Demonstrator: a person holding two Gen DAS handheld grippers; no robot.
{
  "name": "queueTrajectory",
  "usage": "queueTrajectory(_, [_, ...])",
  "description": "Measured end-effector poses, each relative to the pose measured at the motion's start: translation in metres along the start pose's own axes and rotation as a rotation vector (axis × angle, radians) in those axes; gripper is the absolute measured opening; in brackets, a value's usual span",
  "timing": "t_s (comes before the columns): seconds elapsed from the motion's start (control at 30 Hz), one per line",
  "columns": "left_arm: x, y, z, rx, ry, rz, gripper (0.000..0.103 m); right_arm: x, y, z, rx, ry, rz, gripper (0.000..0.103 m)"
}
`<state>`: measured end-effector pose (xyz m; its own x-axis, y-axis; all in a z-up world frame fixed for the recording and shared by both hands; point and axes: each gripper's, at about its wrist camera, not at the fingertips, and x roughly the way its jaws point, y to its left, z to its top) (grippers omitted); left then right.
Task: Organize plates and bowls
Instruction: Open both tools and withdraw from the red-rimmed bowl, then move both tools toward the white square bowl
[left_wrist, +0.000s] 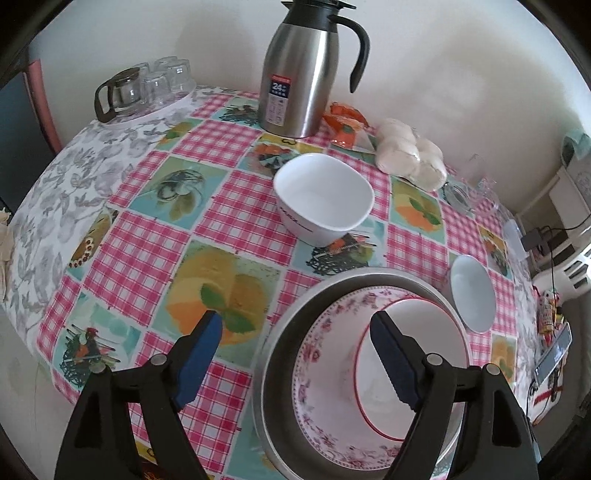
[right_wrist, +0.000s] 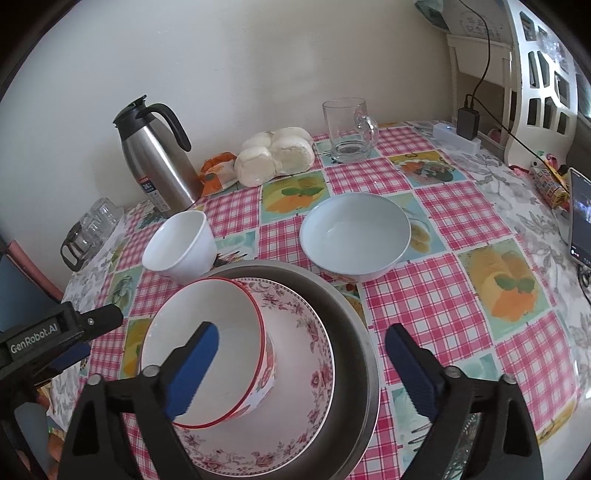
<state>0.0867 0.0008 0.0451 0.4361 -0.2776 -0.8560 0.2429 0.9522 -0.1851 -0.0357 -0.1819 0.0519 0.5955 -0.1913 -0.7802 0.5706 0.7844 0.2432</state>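
Observation:
A red-rimmed white bowl sits inside a pink floral plate, which lies in a metal pan; the stack also shows in the left wrist view. A squarish white bowl and a pale blue bowl stand alone on the checked tablecloth behind the stack. My left gripper is open and empty, straddling the pan's left rim. My right gripper is open and empty above the stack. The left gripper also shows at the left edge of the right wrist view.
A steel thermos jug, wrapped buns, an orange packet and a glass mug stand near the wall. A tray with glasses and a glass pot is at the far left. A power strip and a phone lie at the right.

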Motion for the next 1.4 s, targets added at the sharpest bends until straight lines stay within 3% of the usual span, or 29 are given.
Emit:
queueTrajectory(0.17, [0.001, 0.002, 0.000, -0.009, -0.015, 0.029, 0.087, -0.001, 0.001, 0.000, -0.006, -0.011, 0.007, 0.103])
queueTrajectory(0.2, [0.000, 0.003, 0.000, -0.008, -0.032, 0.044, 0.098, -0.001, 0.001, 0.000, -0.007, -0.012, 0.012, 0.103])
queueTrajectory(0.23, [-0.001, 0.003, 0.000, -0.005, -0.047, 0.054, 0.103, -0.001, 0.001, 0.000, -0.007, -0.011, 0.019, 0.103])
queueTrajectory(0.57, [-0.004, 0.005, 0.002, -0.017, -0.067, 0.042, 0.103, -0.002, 0.002, 0.001, -0.005, -0.018, 0.015, 0.103])
queueTrajectory(1.03, [-0.025, 0.005, 0.011, 0.004, -0.187, 0.077, 0.103, -0.020, 0.010, 0.004, 0.006, -0.101, 0.052, 0.103])
queueTrajectory(1.4, [-0.034, 0.039, 0.023, -0.071, -0.248, 0.020, 0.103, -0.020, 0.041, -0.001, -0.036, -0.131, 0.044, 0.103])
